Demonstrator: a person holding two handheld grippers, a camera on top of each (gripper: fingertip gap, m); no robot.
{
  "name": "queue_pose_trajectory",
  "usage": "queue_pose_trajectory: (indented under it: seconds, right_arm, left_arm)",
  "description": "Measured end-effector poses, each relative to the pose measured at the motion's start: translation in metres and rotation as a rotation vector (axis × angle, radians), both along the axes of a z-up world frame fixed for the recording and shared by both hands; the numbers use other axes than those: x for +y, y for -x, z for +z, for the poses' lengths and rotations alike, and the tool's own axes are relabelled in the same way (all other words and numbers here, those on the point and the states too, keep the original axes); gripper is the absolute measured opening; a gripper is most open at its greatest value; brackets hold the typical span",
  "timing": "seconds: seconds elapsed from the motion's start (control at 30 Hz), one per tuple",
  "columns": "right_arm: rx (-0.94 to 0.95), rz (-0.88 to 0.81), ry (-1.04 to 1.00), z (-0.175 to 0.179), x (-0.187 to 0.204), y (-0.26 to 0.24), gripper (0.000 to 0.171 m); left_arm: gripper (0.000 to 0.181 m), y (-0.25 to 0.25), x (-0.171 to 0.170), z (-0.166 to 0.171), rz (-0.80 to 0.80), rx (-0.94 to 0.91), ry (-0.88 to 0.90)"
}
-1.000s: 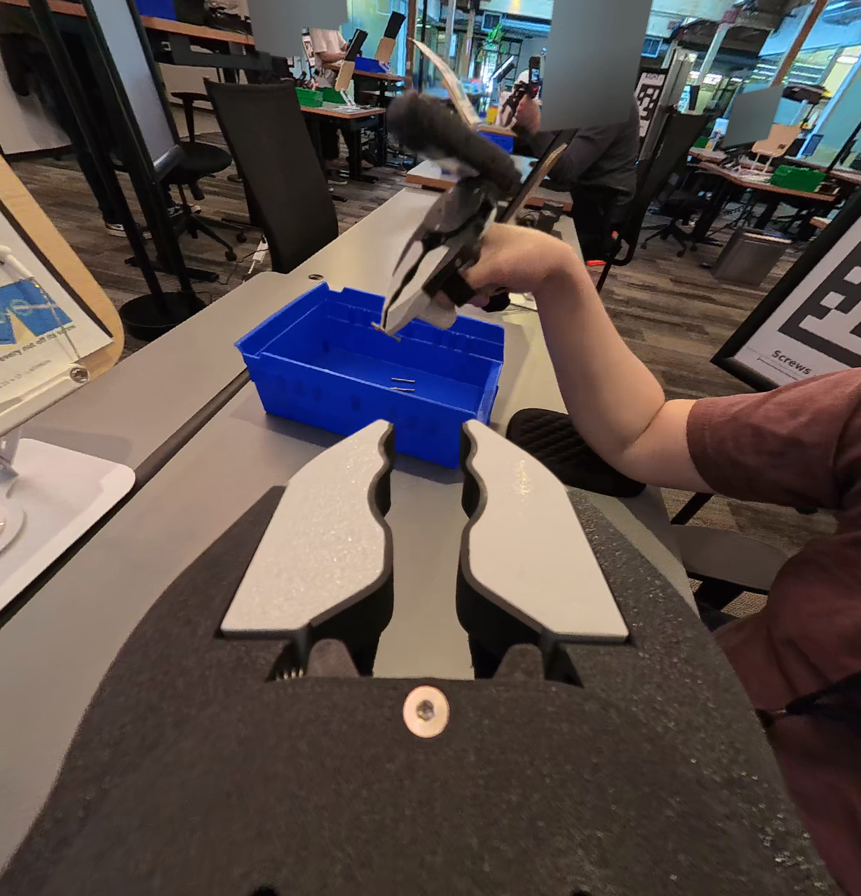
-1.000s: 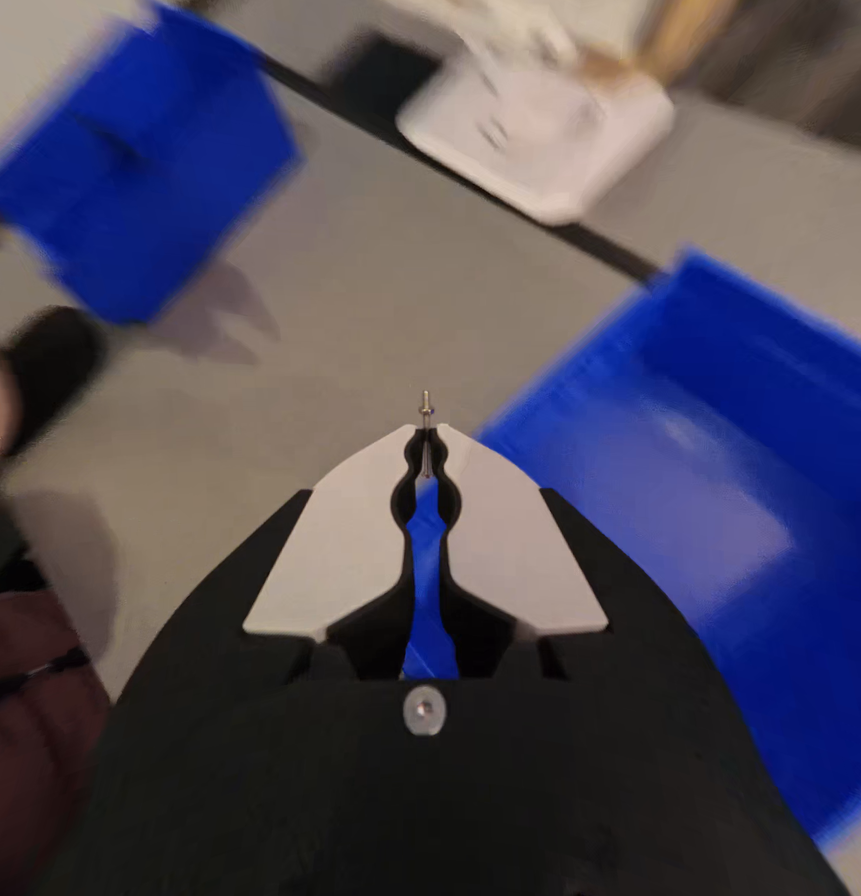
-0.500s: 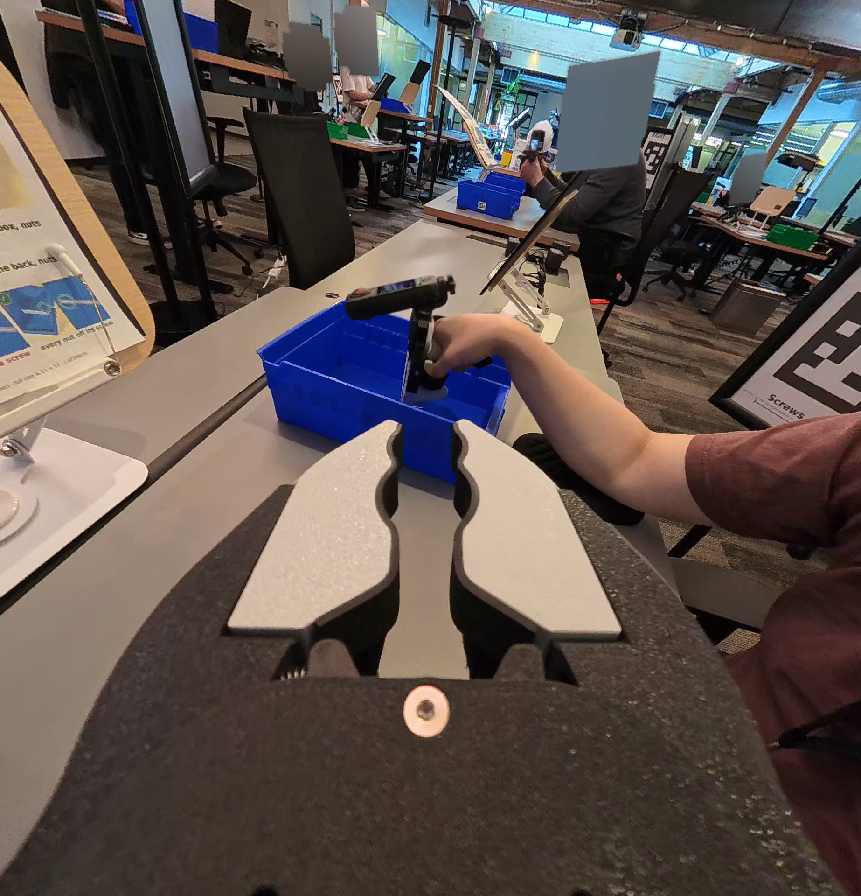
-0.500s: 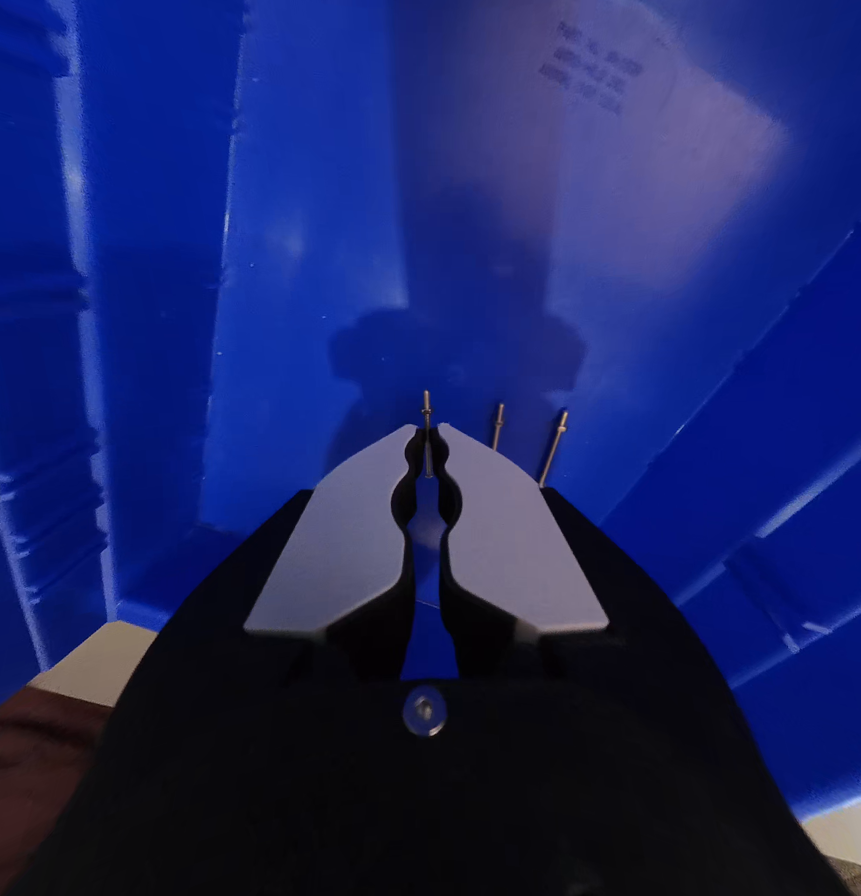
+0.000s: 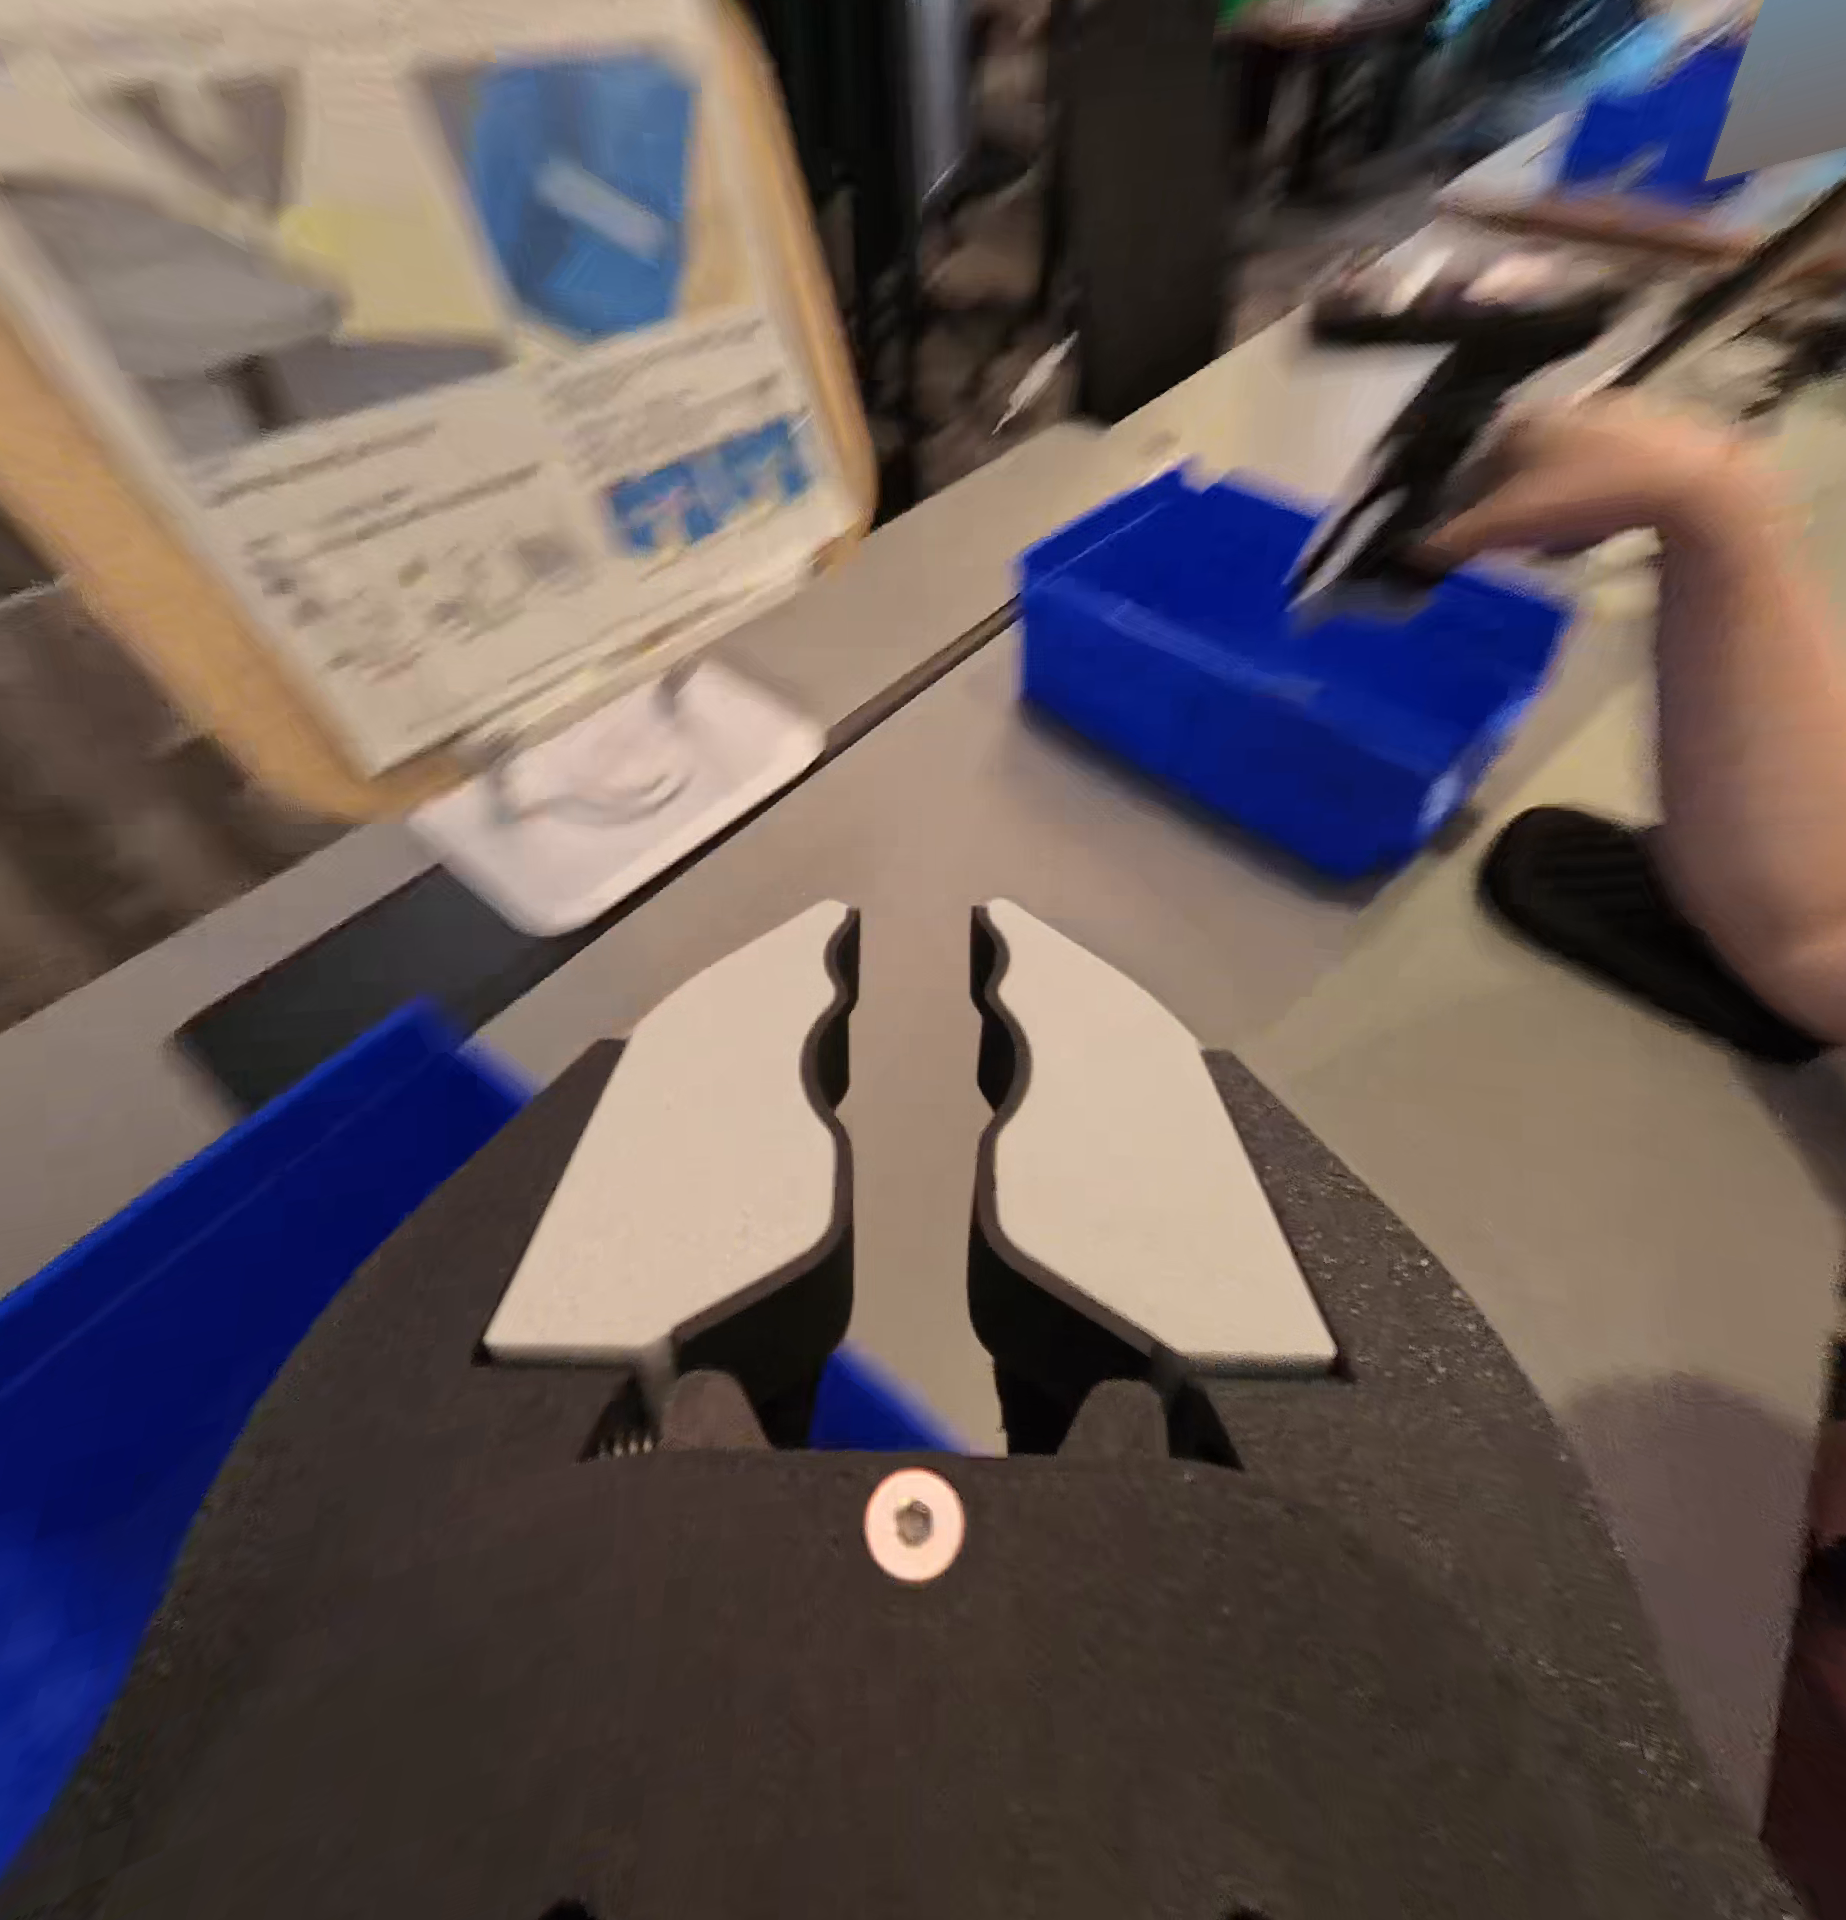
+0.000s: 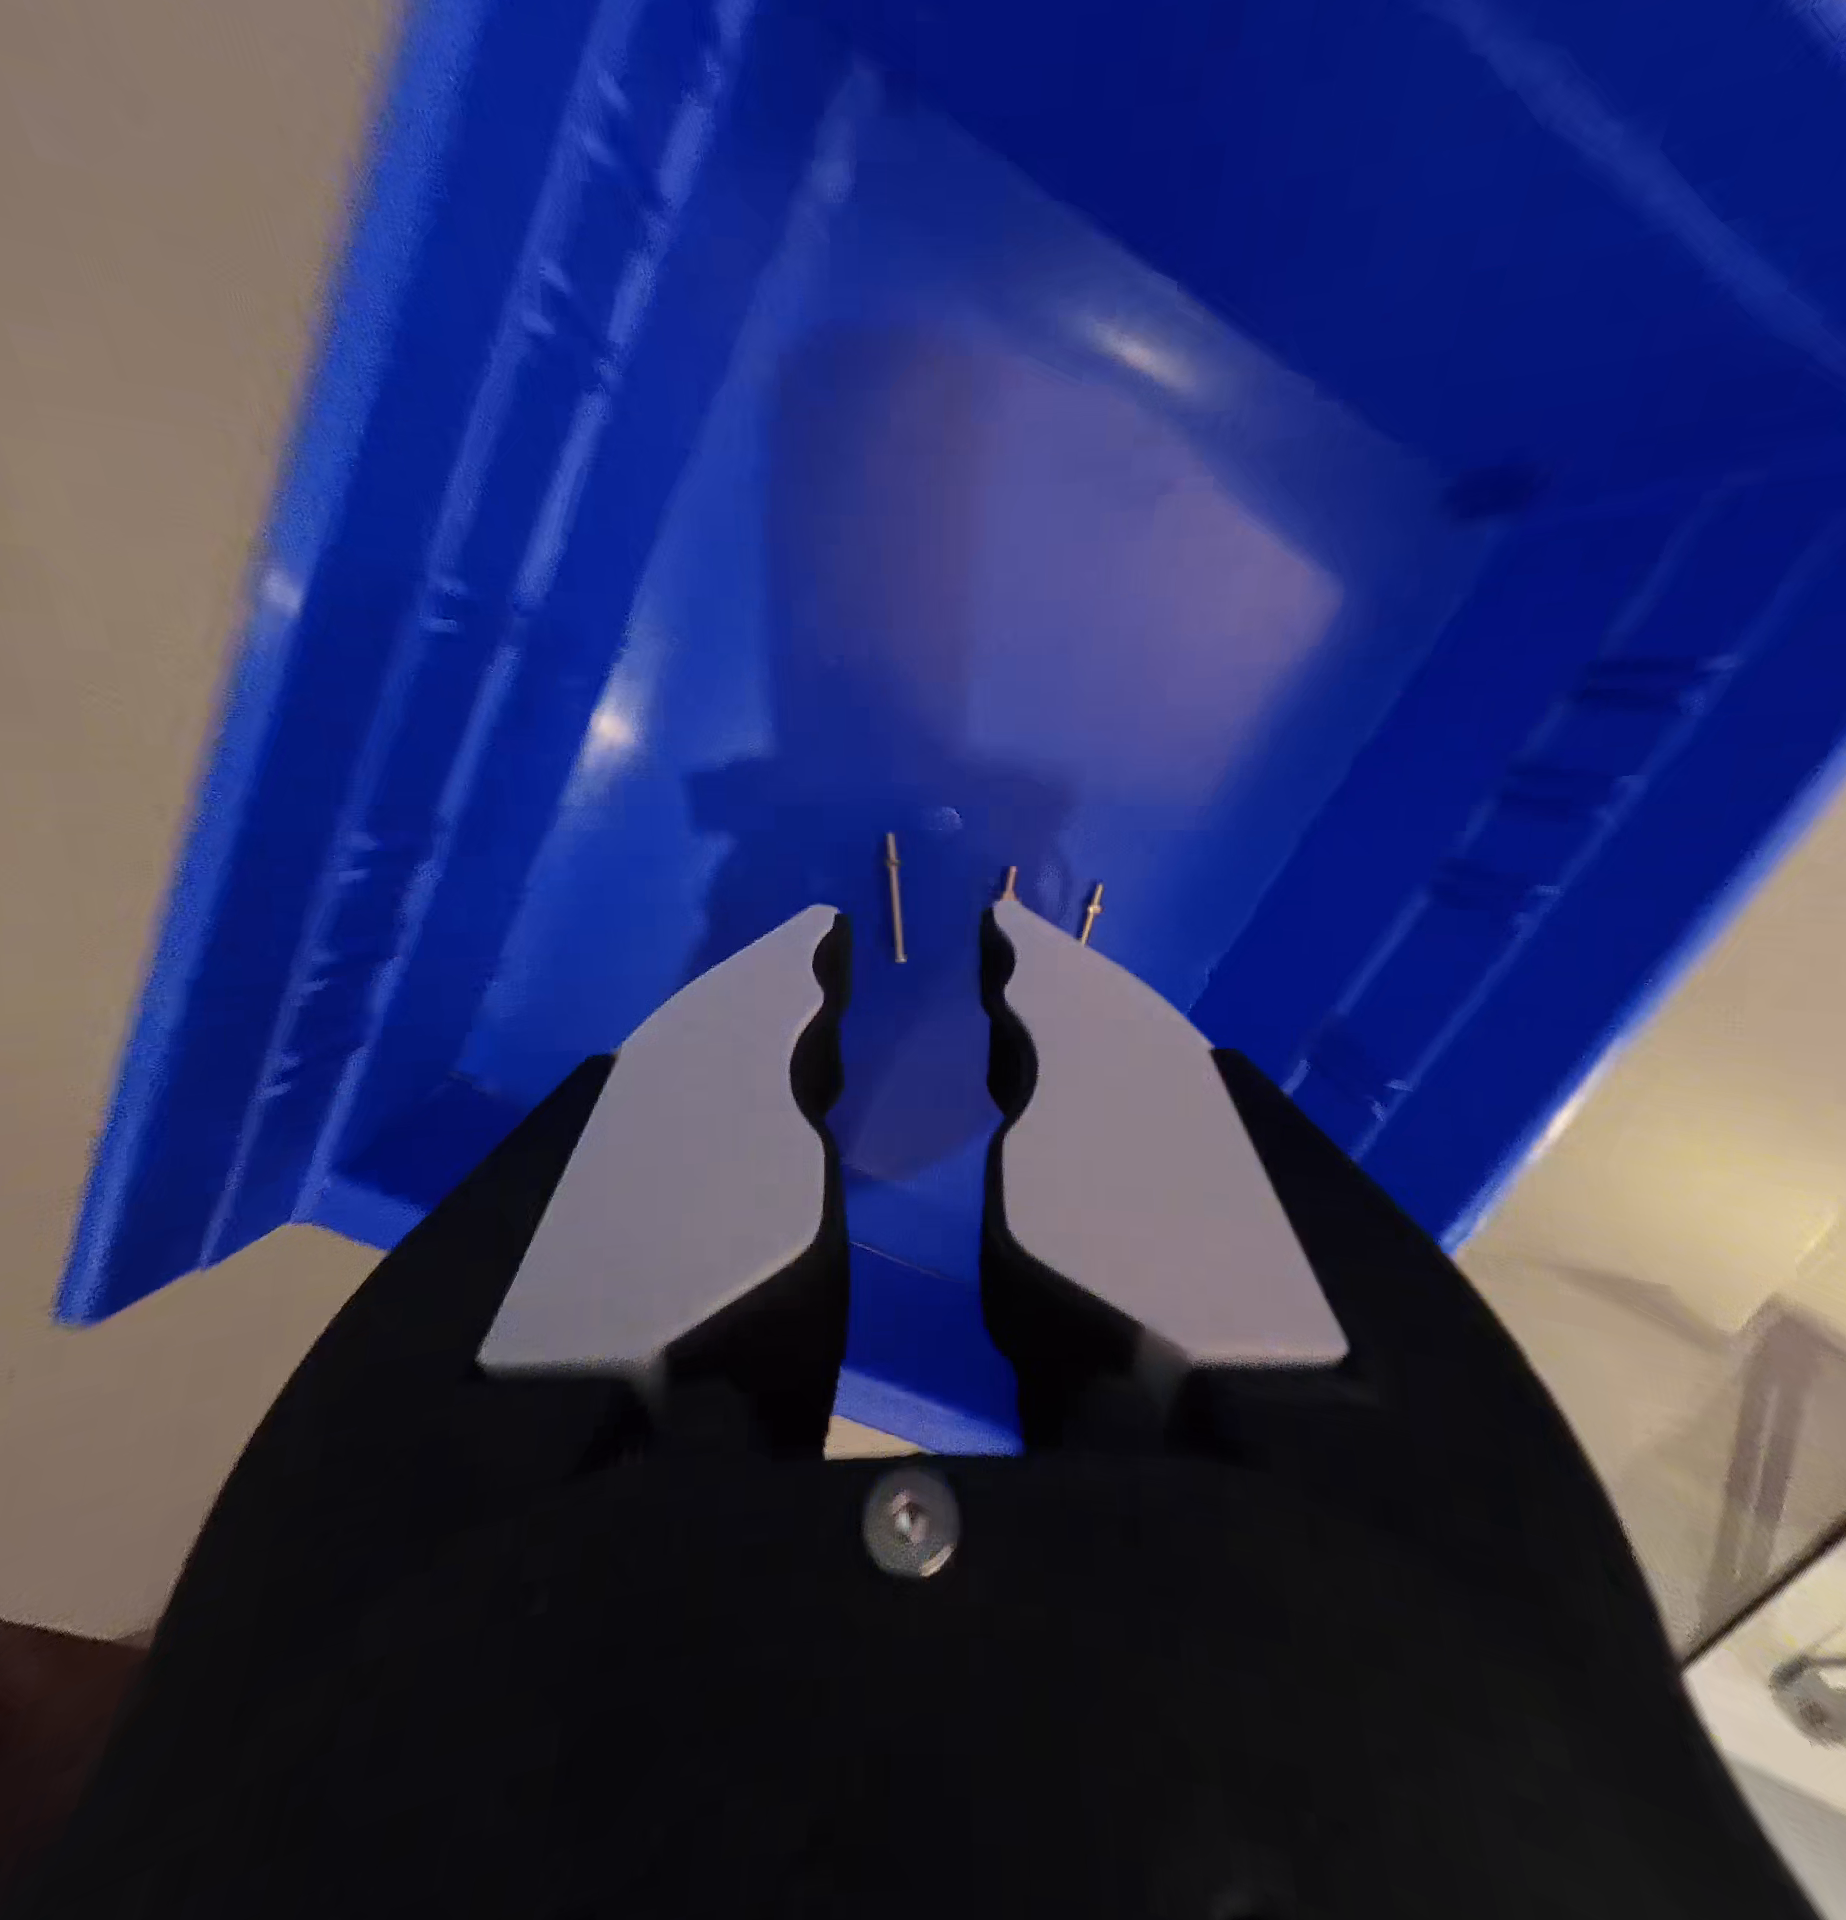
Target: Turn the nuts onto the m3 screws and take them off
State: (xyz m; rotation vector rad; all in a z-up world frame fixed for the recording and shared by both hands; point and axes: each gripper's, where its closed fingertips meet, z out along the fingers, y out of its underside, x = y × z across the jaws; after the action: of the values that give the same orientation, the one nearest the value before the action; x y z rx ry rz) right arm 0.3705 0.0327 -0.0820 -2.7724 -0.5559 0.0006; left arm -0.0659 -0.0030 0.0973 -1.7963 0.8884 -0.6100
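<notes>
Your right gripper [image 6: 914, 914] hangs over the far blue bin [image 6: 607, 540] with its jaws parted and nothing between them, and the screw [image 6: 895, 899] nearest that gap lies loose on the bin floor just ahead of the tips, a small nut-like collar showing near its far end. Two more screws [image 6: 1090, 906] lie beside it toward the right finger, partly hidden behind that finger, so you cannot tell their full length or whether each carries a nut. Judging by this, the step in hand is setting a finished screw down and going for the next part. Lift the gripper straight up out of the bin so the open fingers do not sweep the three screws together or nudge them against the bin wall. Your left gripper [image 5: 914, 920] is also spread open and holds nothing, above the tabletop [image 5: 1002, 790], with a second blue bin [image 5: 223, 1226] just under its left side. The blur hides what that near bin holds. An instruction board [image 5: 462, 384] on a white stand sits behind the near bin.
</notes>
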Motion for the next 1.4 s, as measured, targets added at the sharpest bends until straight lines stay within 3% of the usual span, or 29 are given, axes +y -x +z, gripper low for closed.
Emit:
queue_pose_trajectory:
  seconds: [0.1,0.3,0.53,0.73,1.0,1.4]
  right_arm:
    - [0.036,0.057,-0.126,0.032,0.000,0.018,0.024]
    - [0.014,0.136,-0.189,0.049,-0.004,0.037,0.024]
    - [-0.031,0.150,-0.136,0.035,-0.002,0.036,0.024]
    - [-0.033,0.147,-0.124,0.032,-0.002,0.034,0.024]
    - [-0.041,0.154,-0.113,0.030,-0.001,0.033,0.024]
    - [-0.047,0.166,-0.114,0.030,0.000,0.033,0.024]
  left_arm:
    - [0.020,0.059,0.002,-0.029,0.175,0.196,0.104]
    - [0.013,0.124,-0.017,-0.097,0.283,0.498,0.367]
    - [0.014,0.146,-0.022,-0.174,0.295,0.724,0.706]
    - [0.012,0.154,-0.015,-0.217,0.196,0.795,0.780]
    - [0.019,0.145,-0.014,-0.236,0.083,0.762,0.794]
    - [0.012,0.148,-0.018,-0.242,0.022,0.766,0.770]
